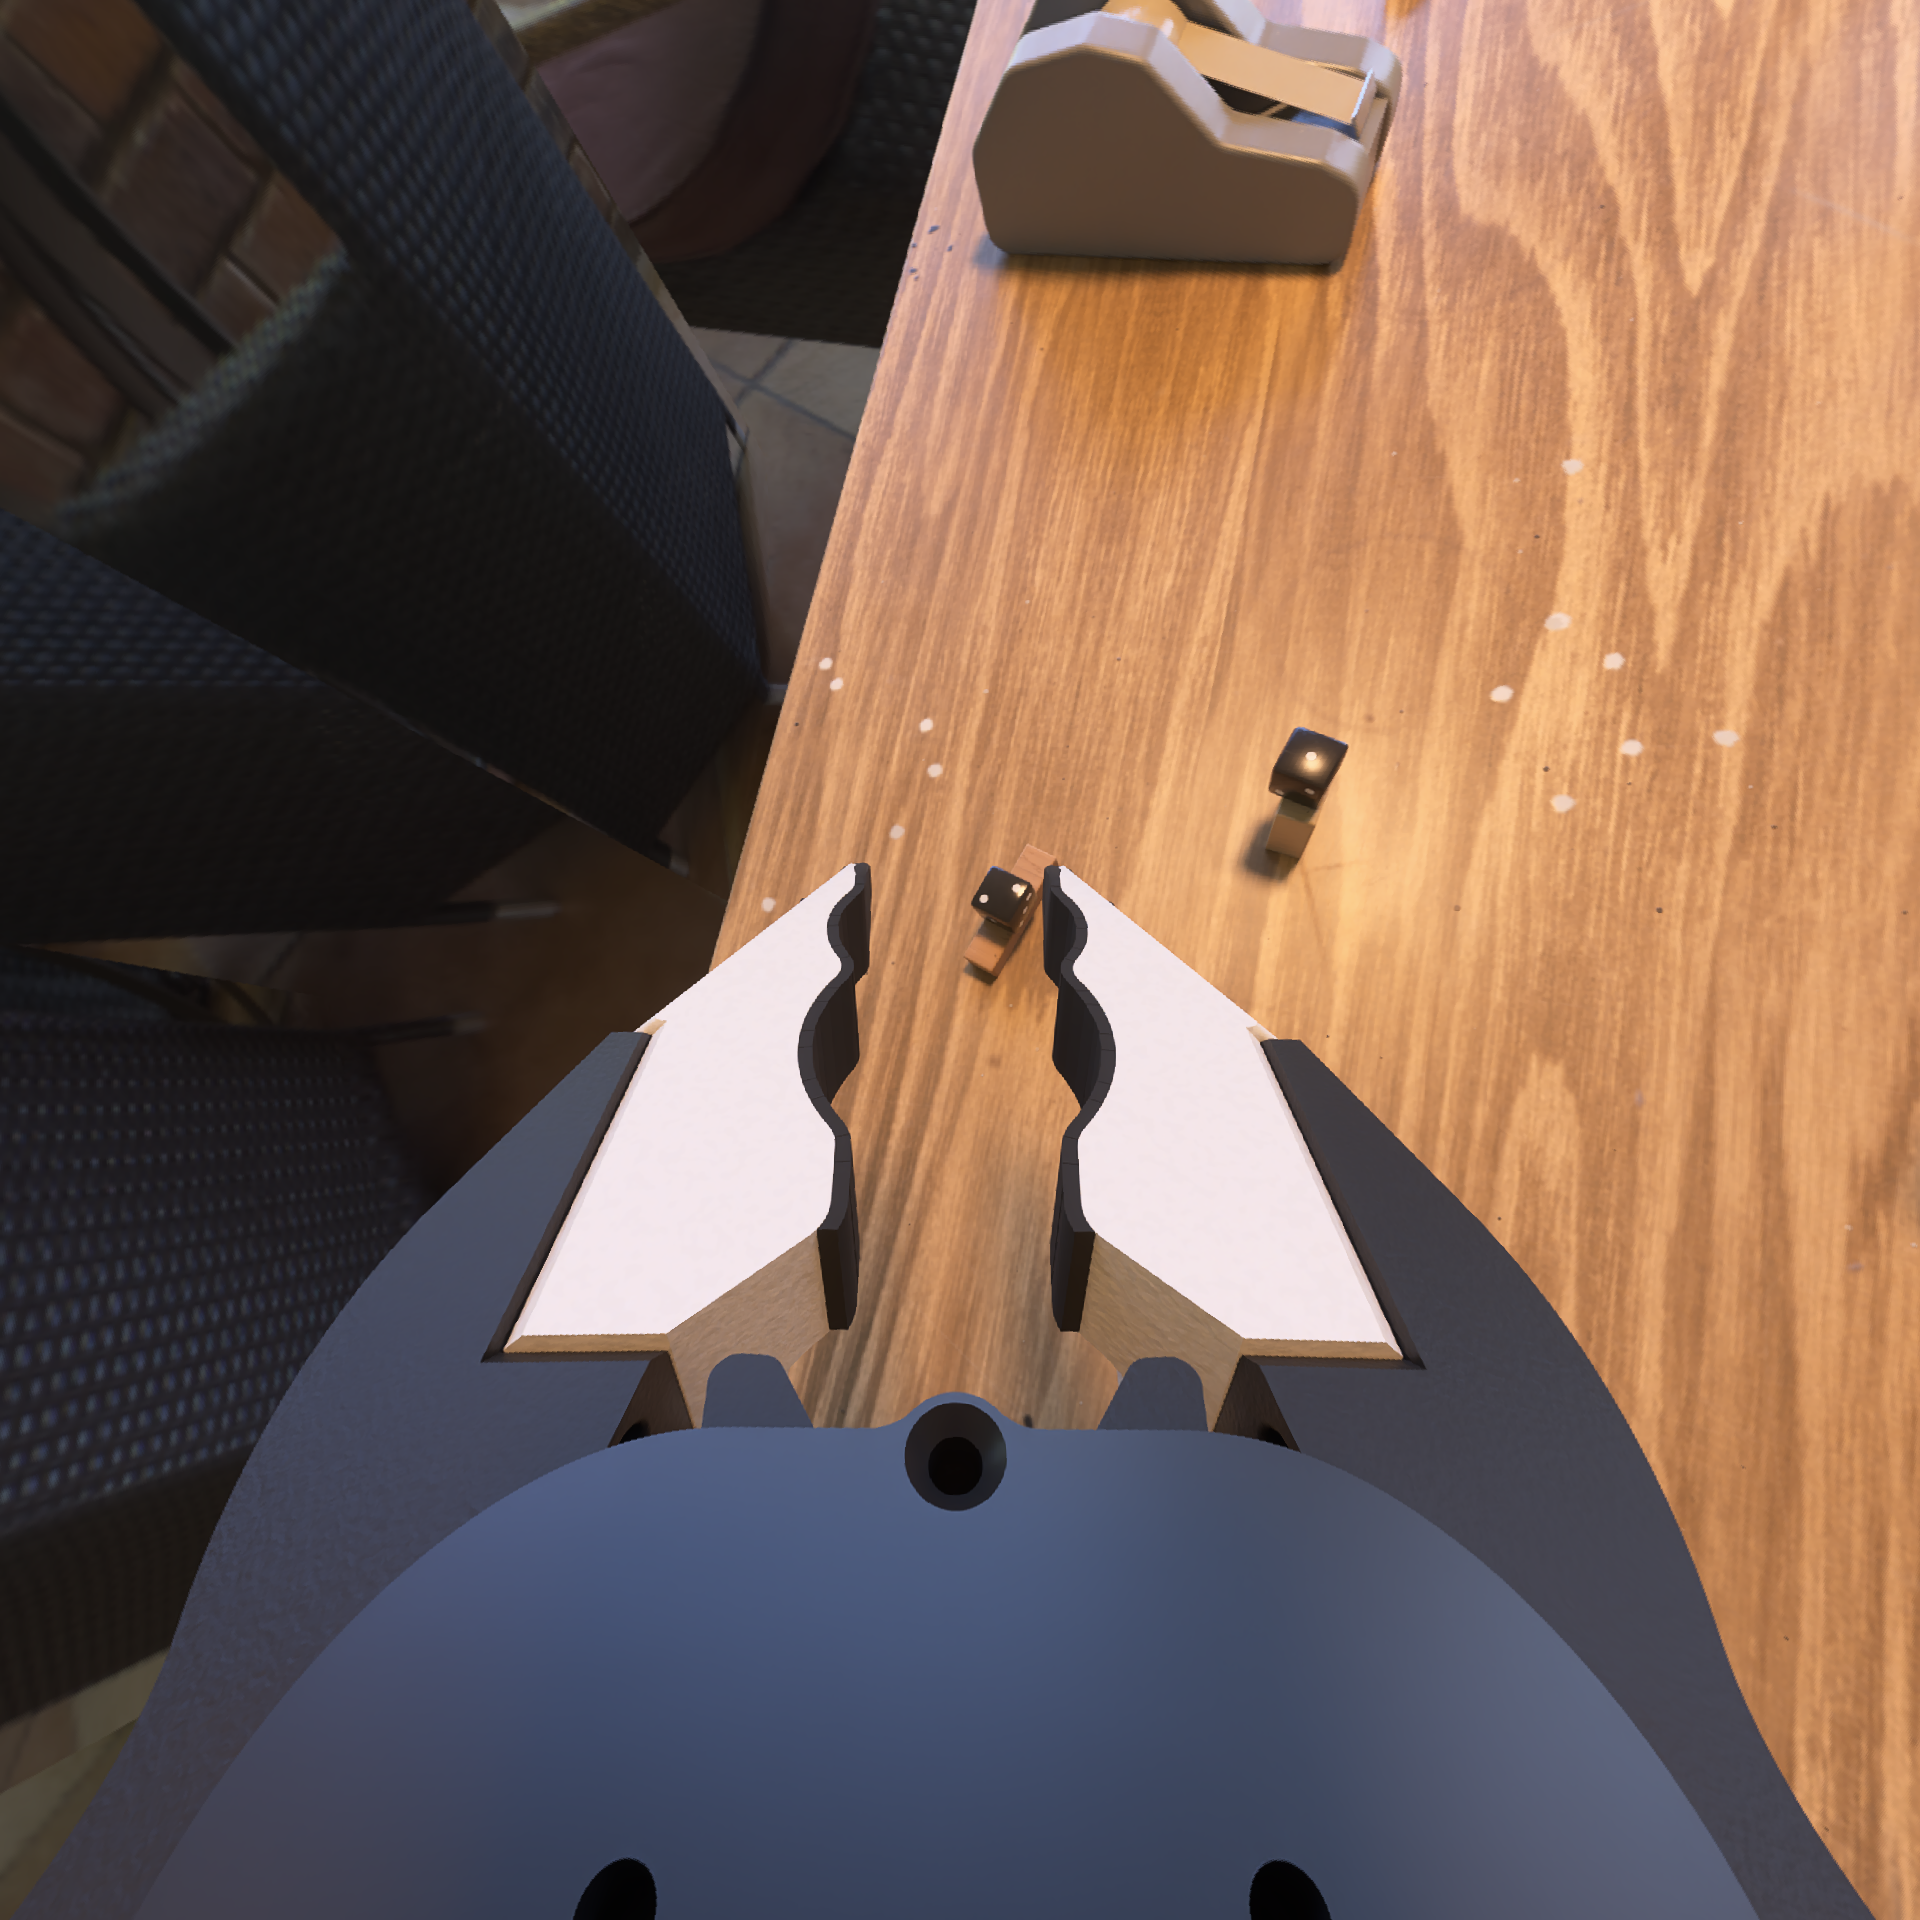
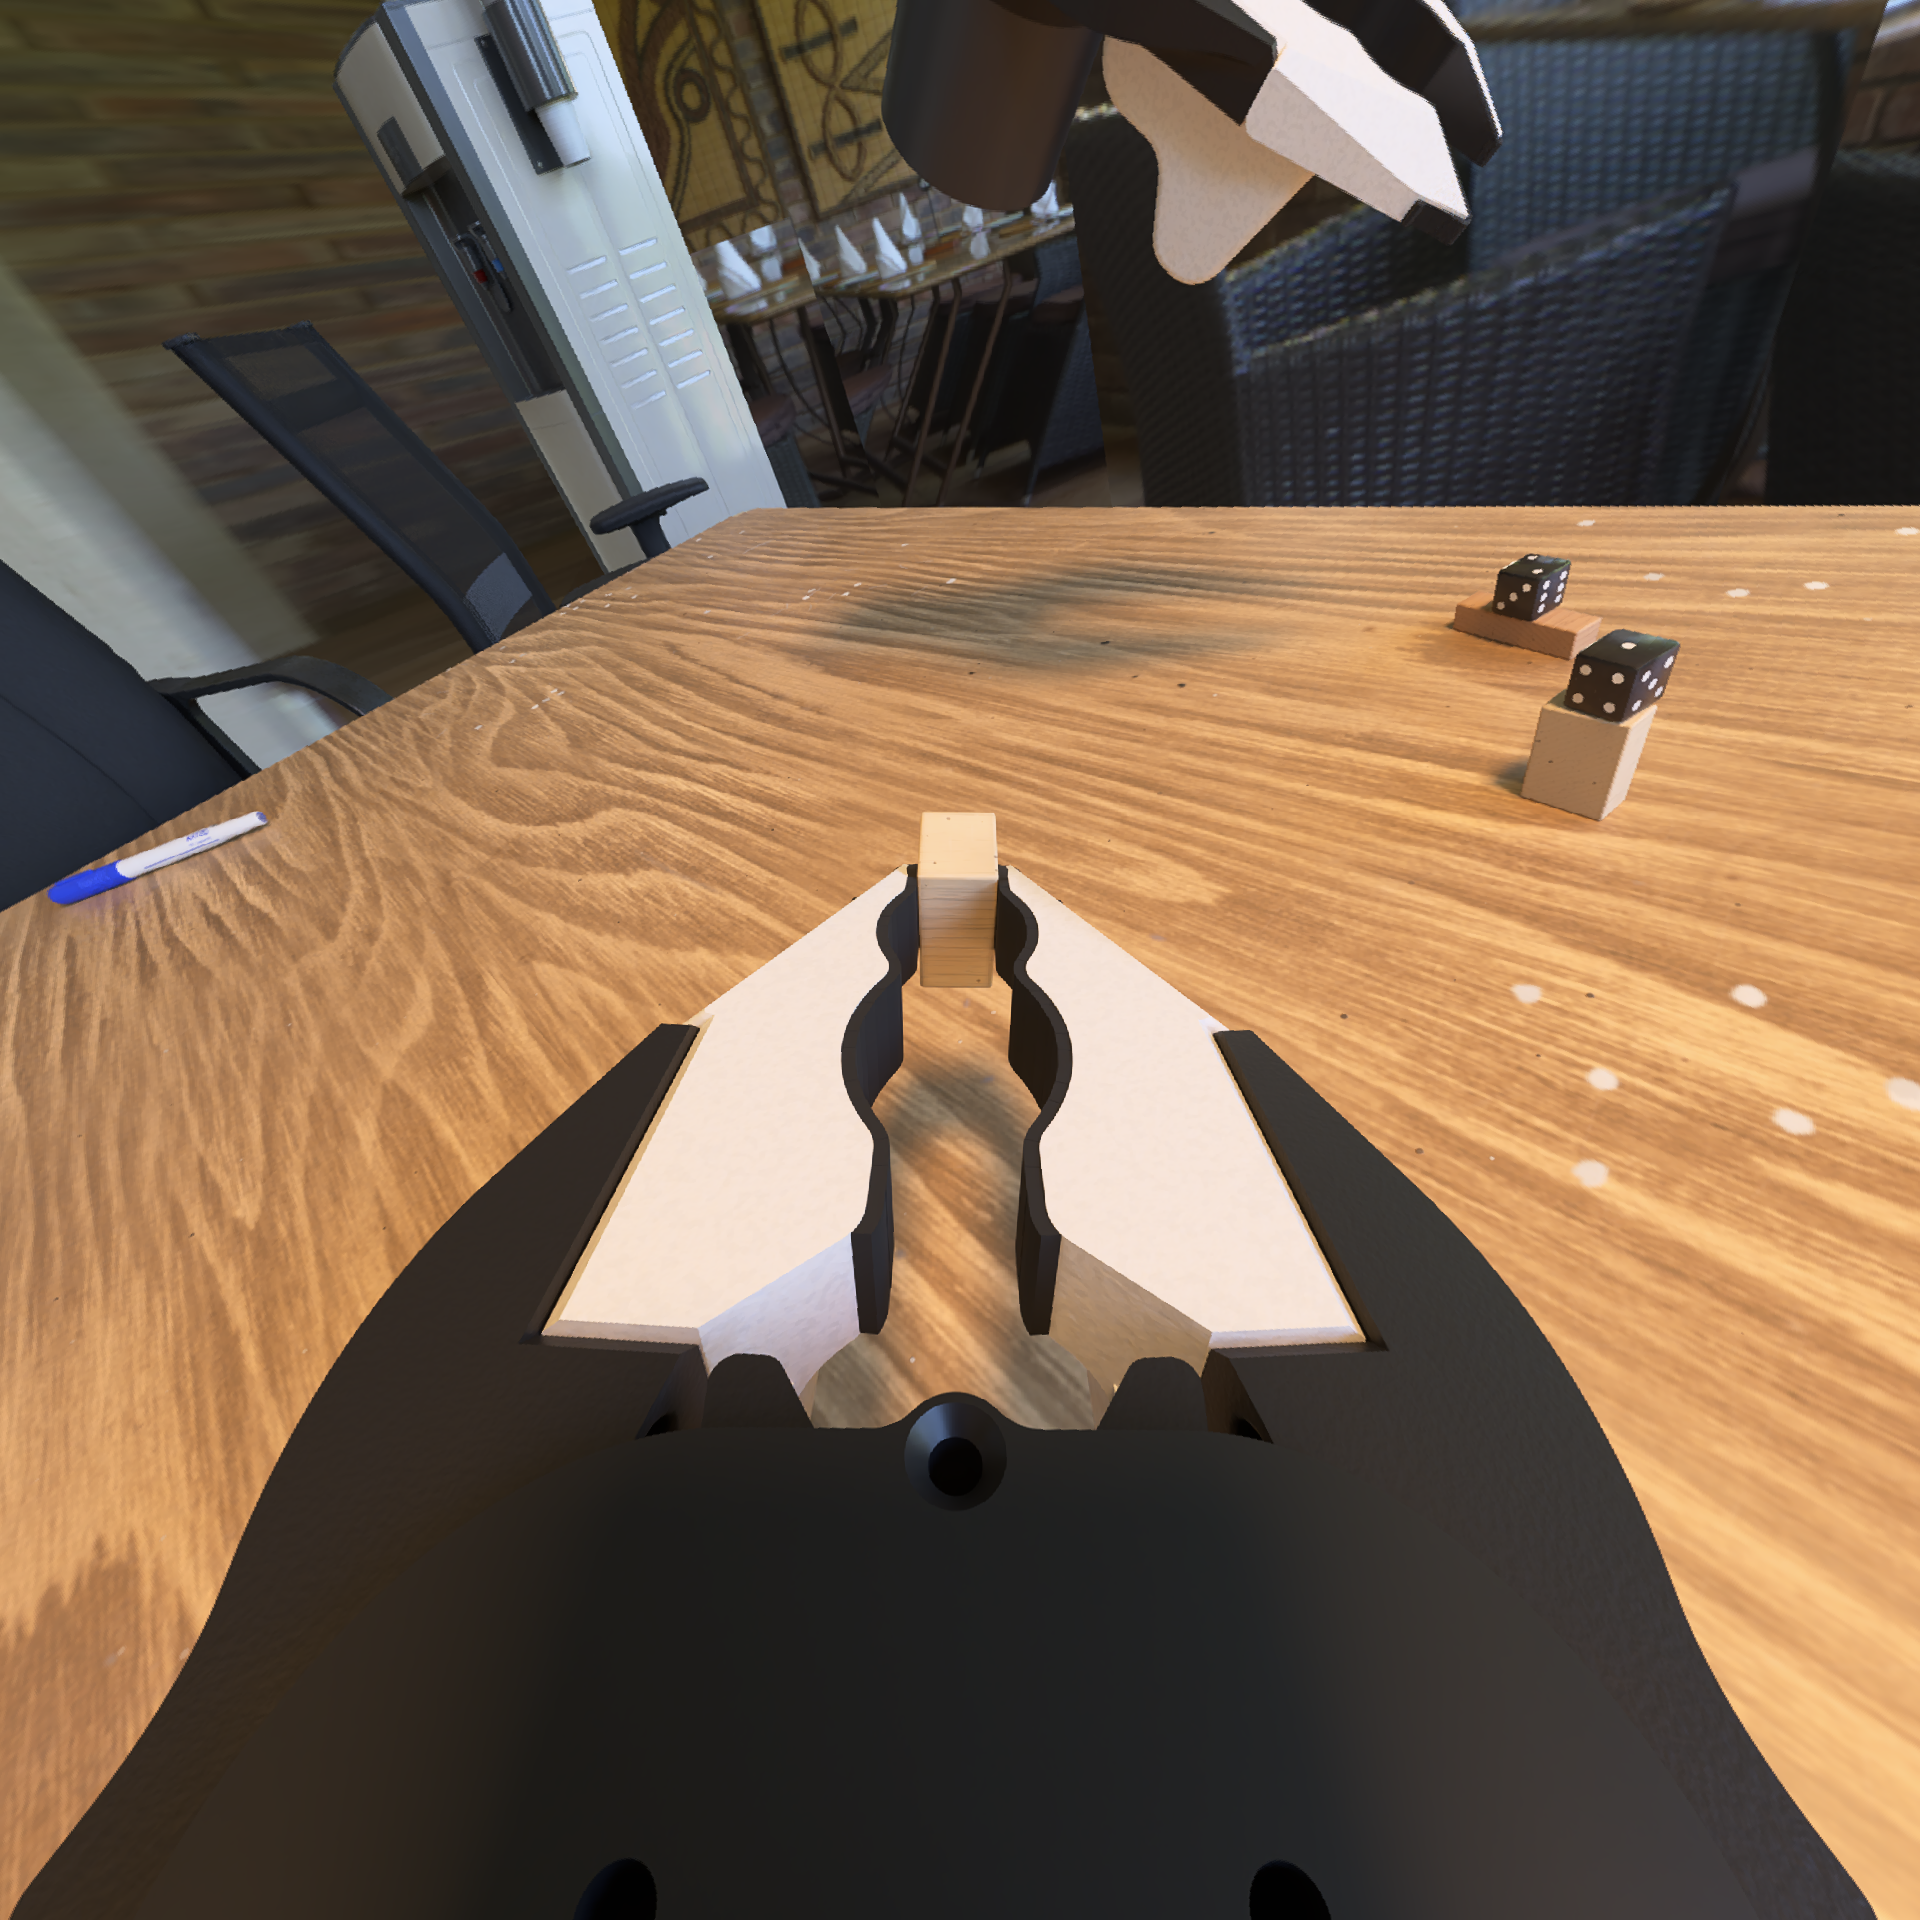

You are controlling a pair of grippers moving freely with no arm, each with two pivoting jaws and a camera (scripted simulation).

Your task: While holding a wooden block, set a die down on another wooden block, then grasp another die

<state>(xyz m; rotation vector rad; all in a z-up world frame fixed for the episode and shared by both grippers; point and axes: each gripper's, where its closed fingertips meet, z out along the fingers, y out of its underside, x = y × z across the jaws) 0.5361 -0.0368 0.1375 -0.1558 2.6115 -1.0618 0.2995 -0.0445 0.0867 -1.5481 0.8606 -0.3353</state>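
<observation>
My right gripper (image 2: 957, 883) is shut on a pale wooden block (image 2: 957, 904) and holds it just above the table. At the right of that view a black die (image 2: 1621, 673) sits on an upright pale wooden block (image 2: 1584, 764), and another black die (image 2: 1529, 587) sits on a flat brown wooden block (image 2: 1527, 627) behind it. My left gripper (image 1: 956, 883) is open and empty, high above the table, looking down on the die (image 1: 1003, 896) on the brown block (image 1: 995, 951). The other die (image 1: 1309, 764) on its pale block (image 1: 1291, 831) lies to the right. The left gripper also shows in the right wrist view (image 2: 1299, 145).
A grey tape dispenser (image 1: 1184, 135) stands near the table's left edge (image 1: 821, 623), beyond the blocks. A blue and white pen (image 2: 156, 857) lies at the left. Dark wicker chairs (image 1: 416, 468) stand beside the table. An office chair (image 2: 416, 499) stands past the far corner.
</observation>
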